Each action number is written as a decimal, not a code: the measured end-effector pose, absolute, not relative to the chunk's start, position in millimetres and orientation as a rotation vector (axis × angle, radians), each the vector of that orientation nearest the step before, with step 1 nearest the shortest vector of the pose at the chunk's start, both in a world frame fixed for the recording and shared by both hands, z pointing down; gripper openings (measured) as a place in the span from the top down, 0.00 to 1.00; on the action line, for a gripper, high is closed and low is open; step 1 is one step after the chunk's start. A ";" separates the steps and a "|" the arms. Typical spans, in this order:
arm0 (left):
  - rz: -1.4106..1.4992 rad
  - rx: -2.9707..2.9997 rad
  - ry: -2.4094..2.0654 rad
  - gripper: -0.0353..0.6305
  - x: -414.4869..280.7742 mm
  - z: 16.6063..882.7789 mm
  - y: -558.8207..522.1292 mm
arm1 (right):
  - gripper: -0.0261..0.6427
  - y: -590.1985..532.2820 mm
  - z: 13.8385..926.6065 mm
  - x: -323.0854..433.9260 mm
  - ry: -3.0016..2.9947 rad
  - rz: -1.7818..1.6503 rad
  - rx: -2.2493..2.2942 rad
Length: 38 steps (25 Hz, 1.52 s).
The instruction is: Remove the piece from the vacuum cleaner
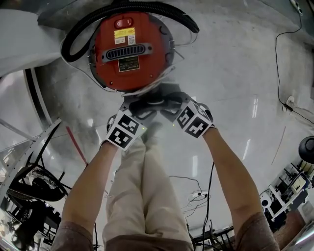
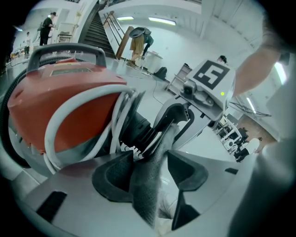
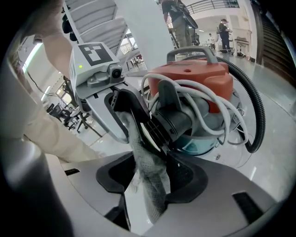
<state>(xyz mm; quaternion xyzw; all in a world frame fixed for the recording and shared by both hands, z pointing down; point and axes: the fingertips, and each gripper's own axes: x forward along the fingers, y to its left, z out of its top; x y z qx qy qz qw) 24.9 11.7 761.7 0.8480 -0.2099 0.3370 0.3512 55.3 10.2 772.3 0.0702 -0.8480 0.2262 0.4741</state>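
A red round vacuum cleaner (image 1: 128, 49) (image 2: 60, 106) (image 3: 194, 78) stands on the glossy floor, with a black hose (image 1: 147, 7) curling round its far side and a white cord (image 3: 203, 92) wound near its front. At its near side a black ribbed port (image 3: 171, 122) (image 2: 138, 129) sticks out. A strip of grey mesh cloth (image 2: 148, 185) (image 3: 150, 180) hangs from there. My left gripper (image 1: 141, 102) (image 2: 149, 164) is shut on the cloth, and my right gripper (image 1: 169, 102) (image 3: 150, 172) is shut on it from the other side. Each gripper faces the other across the port.
My beige-trousered legs (image 1: 142, 186) stand just behind the grippers. Cables (image 1: 289, 103) trail over the floor at the right. Equipment racks sit at the lower left (image 1: 29, 186) and lower right (image 1: 284, 191). A staircase (image 2: 97, 32) and people (image 2: 138, 41) are far behind the vacuum.
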 end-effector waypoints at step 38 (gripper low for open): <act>0.909 2.050 -0.759 0.80 15.4 758.5 22.6 | 0.84 18.8 770.6 59.2 -2.016 0.724 0.586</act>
